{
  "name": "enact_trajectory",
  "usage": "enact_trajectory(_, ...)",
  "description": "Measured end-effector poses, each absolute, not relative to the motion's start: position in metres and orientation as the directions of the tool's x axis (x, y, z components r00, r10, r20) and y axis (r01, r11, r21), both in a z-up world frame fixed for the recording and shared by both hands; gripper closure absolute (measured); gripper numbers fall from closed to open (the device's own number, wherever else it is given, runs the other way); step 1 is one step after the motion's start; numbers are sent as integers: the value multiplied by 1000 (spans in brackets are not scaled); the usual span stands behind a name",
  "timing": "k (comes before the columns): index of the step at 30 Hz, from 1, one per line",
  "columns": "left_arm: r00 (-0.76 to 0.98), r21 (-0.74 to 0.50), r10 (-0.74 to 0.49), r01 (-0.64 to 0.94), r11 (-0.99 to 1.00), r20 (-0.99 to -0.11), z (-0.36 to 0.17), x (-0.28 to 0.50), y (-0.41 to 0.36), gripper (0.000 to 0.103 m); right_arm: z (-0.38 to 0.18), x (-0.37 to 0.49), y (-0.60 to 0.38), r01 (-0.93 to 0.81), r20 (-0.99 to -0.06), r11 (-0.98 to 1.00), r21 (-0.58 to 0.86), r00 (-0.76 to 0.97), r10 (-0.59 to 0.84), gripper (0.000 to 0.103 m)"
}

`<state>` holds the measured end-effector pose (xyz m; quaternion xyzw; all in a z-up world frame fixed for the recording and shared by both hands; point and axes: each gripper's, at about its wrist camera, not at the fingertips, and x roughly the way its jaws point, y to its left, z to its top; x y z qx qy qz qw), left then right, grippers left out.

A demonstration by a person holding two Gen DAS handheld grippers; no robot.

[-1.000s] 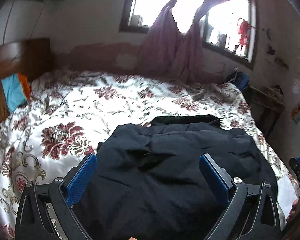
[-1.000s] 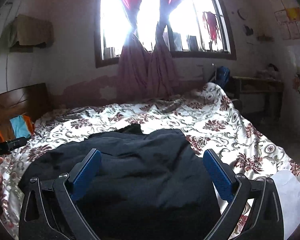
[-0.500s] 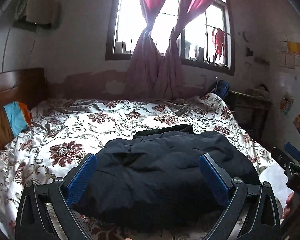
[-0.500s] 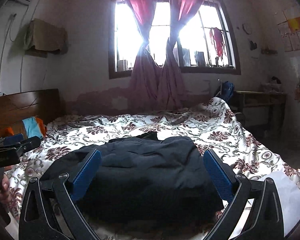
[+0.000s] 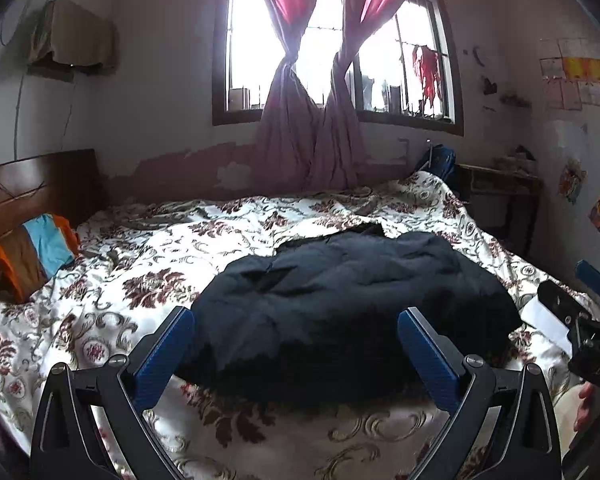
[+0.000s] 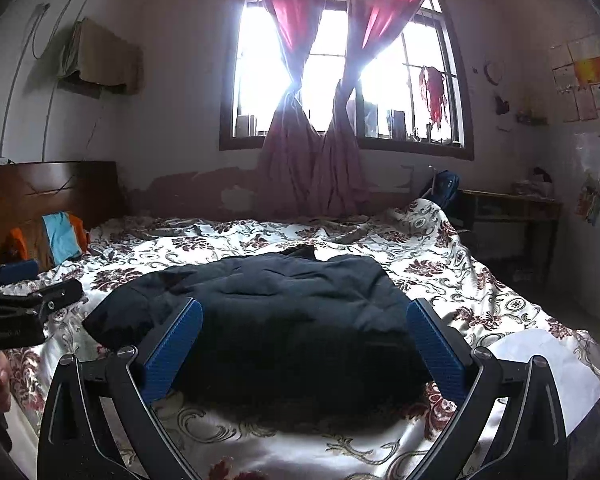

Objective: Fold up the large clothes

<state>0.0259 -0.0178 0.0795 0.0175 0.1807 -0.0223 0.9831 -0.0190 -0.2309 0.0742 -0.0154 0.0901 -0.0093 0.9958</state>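
A dark navy padded garment (image 5: pixel 352 300) lies folded in a thick bundle on the floral bedspread (image 5: pixel 148 256); it also shows in the right wrist view (image 6: pixel 284 320). My left gripper (image 5: pixel 296 344) is open and empty, held back from the garment's near edge. My right gripper (image 6: pixel 306 338) is open and empty, also back from the near edge. The right gripper shows at the right edge of the left wrist view (image 5: pixel 592 320); the left gripper shows at the left edge of the right wrist view (image 6: pixel 20 300).
A wooden headboard (image 5: pixel 36 192) and a striped orange, brown and blue pillow (image 5: pixel 32 256) are at the left. A window with tied red curtains (image 5: pixel 324 92) is behind the bed. A wooden table (image 5: pixel 500 184) stands at the right wall.
Both grippers have pulled back and up from the garment, which now lies farther off and smaller in both views. Both stay open and empty.
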Motion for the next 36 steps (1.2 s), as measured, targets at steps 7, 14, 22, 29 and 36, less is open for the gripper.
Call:
enact_trajectory(7, 924, 1, -17, 19, 1000, -381, 59, 17, -5, 0, 55, -30, -227, 44, -192, 999, -24, 980, -48, 3)
enact_trajectory(14, 914, -12, -5, 1, 1000, -406, 40, 7, 3, 0, 40, -34, -228, 61, -238, 998, -31, 969, -66, 3)
enact_trajectory(22, 905, -13, 21, -30, 999, -425, 27, 0, 8, 0, 31, -26, -235, 57, -284, 998, -14, 957, -59, 3)
enact_trajectory(29, 906, -6, 22, -28, 1000, -423, 26, -1, 8, 0, 30, -25, -234, 52, -281, 999, -6, 958, -52, 3)
enact_trajectory(36, 907, -6, 15, -19, 1000, -422, 27, -1, 7, 0, 30, -26, -236, 50, -275, 999, -3, 960, -49, 3)
